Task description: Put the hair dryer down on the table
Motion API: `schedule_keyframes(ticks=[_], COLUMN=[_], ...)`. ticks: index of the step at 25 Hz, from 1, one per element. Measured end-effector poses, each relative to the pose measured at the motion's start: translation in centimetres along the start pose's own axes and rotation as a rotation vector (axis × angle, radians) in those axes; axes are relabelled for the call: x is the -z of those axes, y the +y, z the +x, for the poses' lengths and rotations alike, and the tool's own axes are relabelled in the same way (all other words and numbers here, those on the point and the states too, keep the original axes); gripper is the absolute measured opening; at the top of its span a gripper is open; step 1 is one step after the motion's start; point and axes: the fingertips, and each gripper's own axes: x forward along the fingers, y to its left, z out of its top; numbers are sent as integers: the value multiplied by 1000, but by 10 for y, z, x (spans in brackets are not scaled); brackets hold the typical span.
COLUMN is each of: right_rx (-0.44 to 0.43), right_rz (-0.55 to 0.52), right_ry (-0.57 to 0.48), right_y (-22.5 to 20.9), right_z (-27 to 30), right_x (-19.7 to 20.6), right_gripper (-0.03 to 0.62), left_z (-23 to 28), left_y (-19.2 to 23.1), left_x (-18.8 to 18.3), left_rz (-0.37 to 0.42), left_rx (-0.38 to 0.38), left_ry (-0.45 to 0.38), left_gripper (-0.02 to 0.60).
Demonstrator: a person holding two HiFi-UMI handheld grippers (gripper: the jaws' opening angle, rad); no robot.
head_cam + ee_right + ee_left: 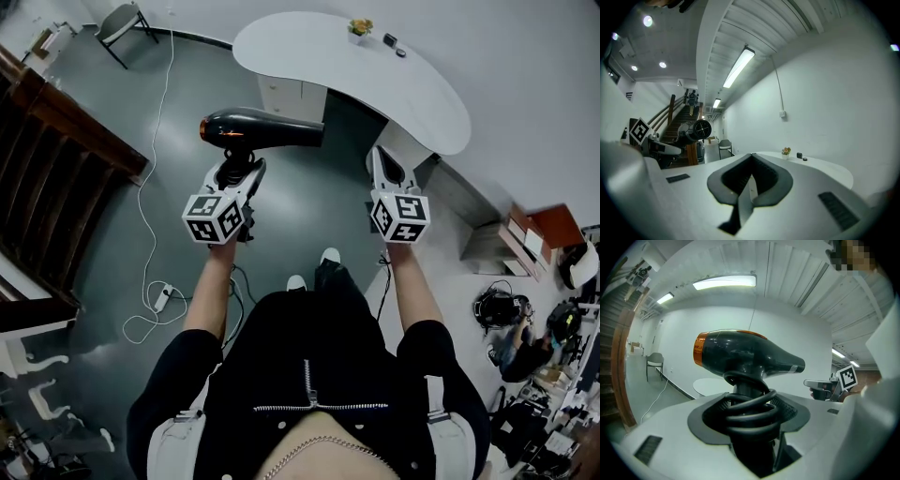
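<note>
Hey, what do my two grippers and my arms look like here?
The left gripper and right gripper are white, with dark grey pads inside the jaws. Each carries a cube of black-and-white square markers. The arms come out of short black sleeves.

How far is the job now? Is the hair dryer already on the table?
Done: the left gripper is shut on the hair dryer, at its handle. In hand: it hangs in the air, short of the table. Left: carry it there and set it down. The right gripper is shut, empty.
</note>
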Motion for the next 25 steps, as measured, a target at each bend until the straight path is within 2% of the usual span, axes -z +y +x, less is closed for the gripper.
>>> schedule_keyframes(ticks=[8, 25], right_rx=[-7, -107], right_rz=[4, 19], right_ry=[0, 4], right_y=[-34, -140], right_z=[40, 154], right_x=[-4, -24], right_gripper=[6, 6], left_z=[46, 179], left_y=[4, 4], left_x=[-5, -45], left_rz=[-2, -12], left_rx=[-4, -101], left_ry=[6, -14], left_gripper=[281, 281])
